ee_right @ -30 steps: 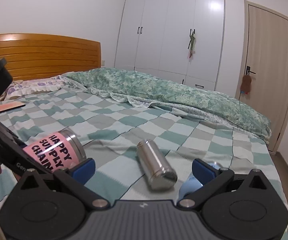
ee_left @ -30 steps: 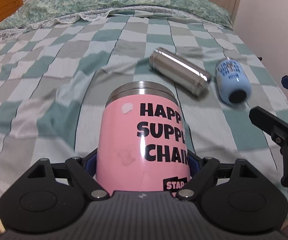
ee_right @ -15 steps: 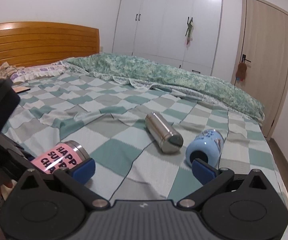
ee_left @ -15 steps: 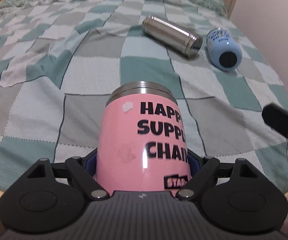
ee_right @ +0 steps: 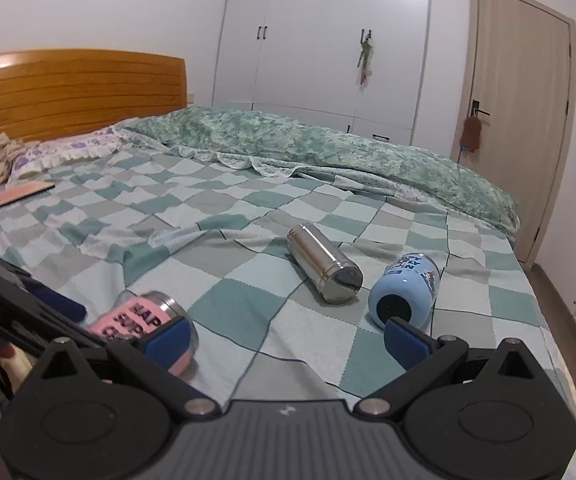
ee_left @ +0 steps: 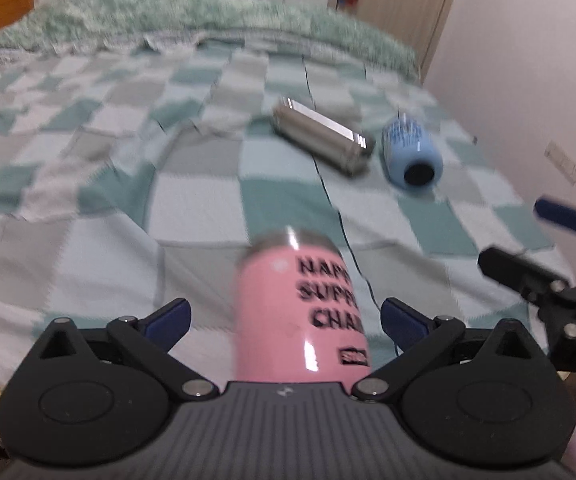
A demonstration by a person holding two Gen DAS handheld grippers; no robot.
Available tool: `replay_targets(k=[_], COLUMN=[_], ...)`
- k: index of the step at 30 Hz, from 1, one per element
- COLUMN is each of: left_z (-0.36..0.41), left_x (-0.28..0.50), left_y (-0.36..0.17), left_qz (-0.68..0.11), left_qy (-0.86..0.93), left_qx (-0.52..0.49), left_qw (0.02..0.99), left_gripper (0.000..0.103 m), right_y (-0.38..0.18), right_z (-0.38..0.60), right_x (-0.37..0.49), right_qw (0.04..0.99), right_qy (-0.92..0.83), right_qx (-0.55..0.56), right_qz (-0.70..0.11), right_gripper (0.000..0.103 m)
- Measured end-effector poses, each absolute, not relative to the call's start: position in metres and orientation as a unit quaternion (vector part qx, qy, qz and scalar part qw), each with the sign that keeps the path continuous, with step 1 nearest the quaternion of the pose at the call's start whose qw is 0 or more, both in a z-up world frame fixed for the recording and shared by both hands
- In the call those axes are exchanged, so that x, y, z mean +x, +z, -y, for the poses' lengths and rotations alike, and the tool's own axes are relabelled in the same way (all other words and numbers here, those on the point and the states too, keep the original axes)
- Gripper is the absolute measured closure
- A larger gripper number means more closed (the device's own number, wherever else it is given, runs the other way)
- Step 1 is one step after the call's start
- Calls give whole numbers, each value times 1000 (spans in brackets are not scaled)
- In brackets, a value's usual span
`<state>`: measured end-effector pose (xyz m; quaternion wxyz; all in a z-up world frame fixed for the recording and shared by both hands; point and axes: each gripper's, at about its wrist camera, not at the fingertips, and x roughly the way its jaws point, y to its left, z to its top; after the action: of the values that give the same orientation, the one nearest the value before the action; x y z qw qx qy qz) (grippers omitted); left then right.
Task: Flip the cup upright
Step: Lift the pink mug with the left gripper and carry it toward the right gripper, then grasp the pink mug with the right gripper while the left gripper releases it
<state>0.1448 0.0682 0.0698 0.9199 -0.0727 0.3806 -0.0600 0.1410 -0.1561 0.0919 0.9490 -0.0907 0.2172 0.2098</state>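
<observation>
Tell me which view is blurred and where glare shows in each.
Left wrist view: motion blur throughout, smearing the pink cup lettering and the bedspread; a glare streak runs along the steel bottle. Right wrist view: sharp, with fisheye bending at the edges; ceiling light glares off the wardrobe door.

Pink cup (ee_left: 301, 312): black block capitals in three lines on the side, blurred and cut at the right in the left wrist view, reading about "NAPP / SUPP / CHA"; beneath them a small black label with white letters, illegible. In the right wrist view the same cup (ee_right: 144, 320) shows "HAP / SUP / C", the rest hidden

Light blue cup (ee_right: 407, 288): dark blue print near its far end, too small to read
</observation>
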Motion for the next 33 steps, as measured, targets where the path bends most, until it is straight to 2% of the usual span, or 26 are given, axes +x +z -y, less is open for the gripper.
replay_targets(k=[7,20,33], left_z=[-120,-158,-184], left_x=[139,158,171], left_y=[77,30,11], left_qz=[-325,-328,-338], left_qy=[-34,-74,-104], left_qx=[-43,16,14], left_qw=[944,942,935], left_gripper=[0,0,0], right_y=[95,65,32], right_z=[120,35,10], right_x=[146,174,226], right_qw=[944,915,864], right_qy=[201,180,160], right_qx=[-85,-65,-18], right_qz=[-249,-355,-477], right_gripper=[0,0,0])
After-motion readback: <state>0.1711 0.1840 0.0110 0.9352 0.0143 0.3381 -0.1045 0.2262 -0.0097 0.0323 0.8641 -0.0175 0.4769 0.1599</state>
